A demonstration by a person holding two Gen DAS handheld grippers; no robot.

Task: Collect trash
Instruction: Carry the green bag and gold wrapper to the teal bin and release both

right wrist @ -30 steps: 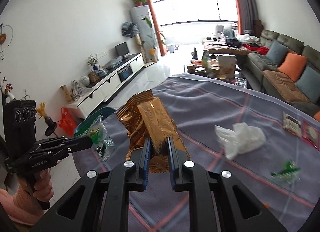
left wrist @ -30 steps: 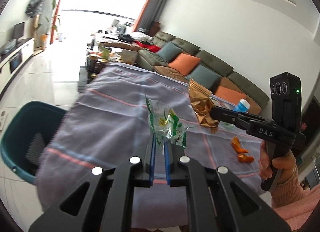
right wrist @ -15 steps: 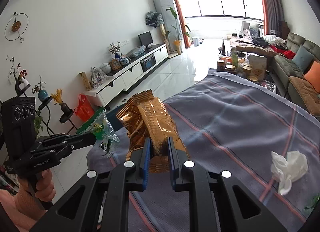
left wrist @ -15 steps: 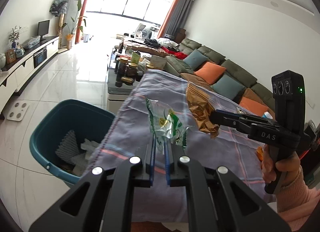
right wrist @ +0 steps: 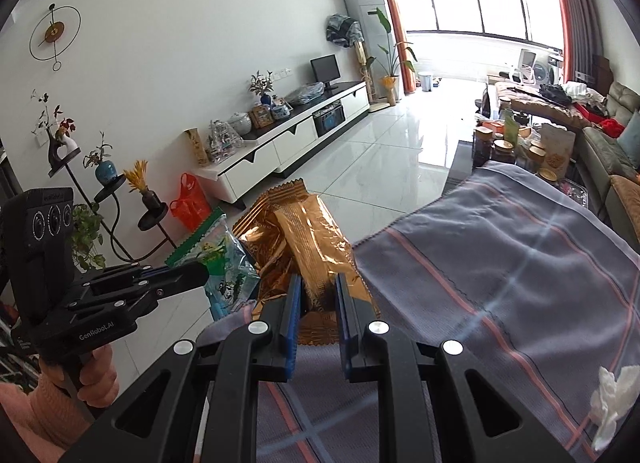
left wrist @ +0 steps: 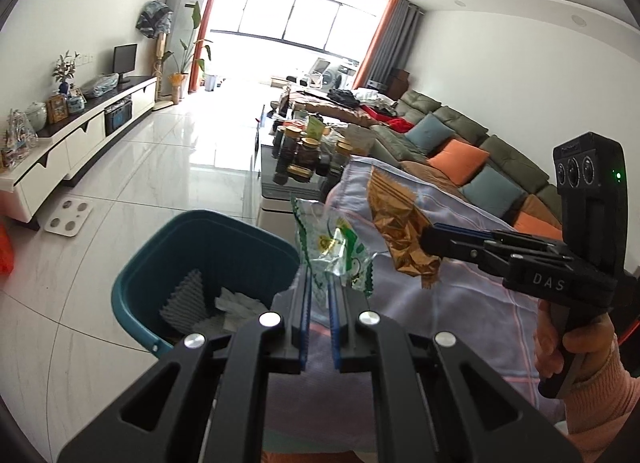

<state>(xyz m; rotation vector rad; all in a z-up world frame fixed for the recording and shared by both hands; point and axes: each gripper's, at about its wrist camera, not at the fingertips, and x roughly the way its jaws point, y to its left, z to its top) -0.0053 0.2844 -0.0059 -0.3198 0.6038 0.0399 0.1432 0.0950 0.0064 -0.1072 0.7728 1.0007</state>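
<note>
Pinching a crinkly clear-and-green wrapper (left wrist: 334,249), the left gripper (left wrist: 319,287) had its blue-padded jaws clamped tight on the lower edge, so the wrapper stuck up above the fingertips, held in the air over the near edge of the table. Right next to it, the right gripper (right wrist: 317,291) was clenched on a gold foil snack wrapper (right wrist: 310,241), which also stood up out of the jaws; from the left wrist view the two bits of trash hung side by side, close but apart as far as I could tell.

Just beyond and below the green wrapper sat the teal trash bin (left wrist: 136,283) on the white tile floor, hard up against the table's edge, already holding some white paper and a grey ridged piece. The table itself wore a grey-purple cloth with pink stripes (right wrist: 520,263), and a crumpled white tissue (right wrist: 612,395) lay on it off to the right side.

Further out there was a glass coffee table crowded with jars (left wrist: 304,151), a long olive sofa with orange and blue cushions (left wrist: 460,147), and a white TV cabinet (right wrist: 296,139) along the wall.
</note>
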